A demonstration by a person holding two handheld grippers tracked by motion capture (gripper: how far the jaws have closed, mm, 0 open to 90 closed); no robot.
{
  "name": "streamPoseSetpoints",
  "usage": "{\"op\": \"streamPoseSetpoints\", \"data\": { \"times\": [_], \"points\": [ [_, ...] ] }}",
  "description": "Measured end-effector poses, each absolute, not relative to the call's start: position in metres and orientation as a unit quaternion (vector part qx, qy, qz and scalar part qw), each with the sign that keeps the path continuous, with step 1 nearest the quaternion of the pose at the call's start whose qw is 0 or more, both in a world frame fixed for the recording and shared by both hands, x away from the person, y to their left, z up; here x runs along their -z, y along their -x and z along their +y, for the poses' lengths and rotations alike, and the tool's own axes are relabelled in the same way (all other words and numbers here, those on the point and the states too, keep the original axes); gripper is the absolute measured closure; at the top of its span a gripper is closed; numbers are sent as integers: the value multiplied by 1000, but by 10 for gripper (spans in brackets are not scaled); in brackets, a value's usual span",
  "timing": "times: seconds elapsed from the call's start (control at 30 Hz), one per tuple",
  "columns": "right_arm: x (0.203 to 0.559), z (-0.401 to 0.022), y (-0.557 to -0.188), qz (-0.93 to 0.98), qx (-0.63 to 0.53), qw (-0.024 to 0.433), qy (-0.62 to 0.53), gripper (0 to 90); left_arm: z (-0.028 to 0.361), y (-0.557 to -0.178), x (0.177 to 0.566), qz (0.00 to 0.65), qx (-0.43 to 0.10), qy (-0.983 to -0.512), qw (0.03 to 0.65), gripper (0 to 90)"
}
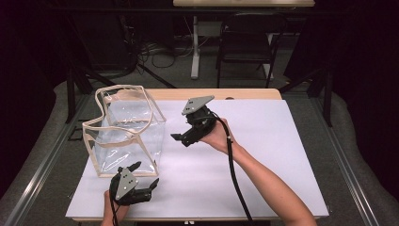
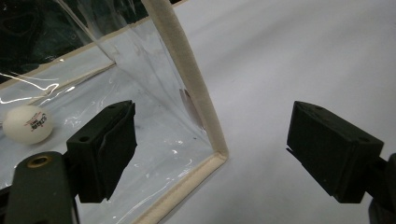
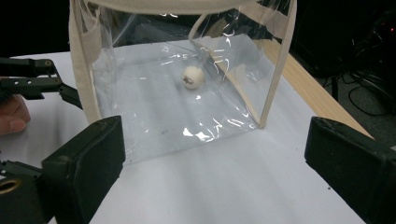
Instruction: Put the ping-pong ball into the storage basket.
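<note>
A clear plastic bag (image 1: 124,129) with cream trim stands open-topped on the white table cover, left of centre. A white ping-pong ball (image 3: 193,77) lies on the bag's floor, also seen through the wall in the left gripper view (image 2: 28,123). My left gripper (image 1: 146,174) rests near the table's front edge by the bag's near corner. It is open, and the bag's trimmed corner edge (image 2: 196,88) stands between the jaws without touching either one. My right gripper (image 1: 179,138) hovers just right of the bag, pointing at it, open with nothing between its jaws (image 3: 210,154).
The white cover (image 1: 263,141) spreads over a wooden table (image 1: 221,93) whose far edge shows behind the bag. A chair (image 1: 249,42) and a desk leg stand on the floor beyond. Metal rails run along both sides. The left gripper (image 3: 32,81) shows beside the bag.
</note>
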State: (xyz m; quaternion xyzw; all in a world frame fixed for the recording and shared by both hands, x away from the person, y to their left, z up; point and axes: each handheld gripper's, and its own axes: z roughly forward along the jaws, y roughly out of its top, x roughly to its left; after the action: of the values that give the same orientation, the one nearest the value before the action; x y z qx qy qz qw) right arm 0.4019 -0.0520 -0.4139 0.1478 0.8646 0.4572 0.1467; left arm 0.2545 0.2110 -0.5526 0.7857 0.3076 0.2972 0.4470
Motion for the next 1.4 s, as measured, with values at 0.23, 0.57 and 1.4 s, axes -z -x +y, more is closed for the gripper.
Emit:
{"op": "streamPoseSetpoints", "data": {
  "times": [0.23, 0.57, 1.4],
  "points": [
    [422, -62, -398, 863, -457, 148, -153, 43, 211, -255, 553, 307, -297, -786, 446, 158],
    [433, -74, -389, 864, -453, 155, -156, 43, 211, -255, 553, 306, -298, -787, 445, 158],
    [464, -107, -373, 866, -439, 155, -184, 41, 211, -255, 553, 307, -298, -788, 444, 159]
  ]
}}
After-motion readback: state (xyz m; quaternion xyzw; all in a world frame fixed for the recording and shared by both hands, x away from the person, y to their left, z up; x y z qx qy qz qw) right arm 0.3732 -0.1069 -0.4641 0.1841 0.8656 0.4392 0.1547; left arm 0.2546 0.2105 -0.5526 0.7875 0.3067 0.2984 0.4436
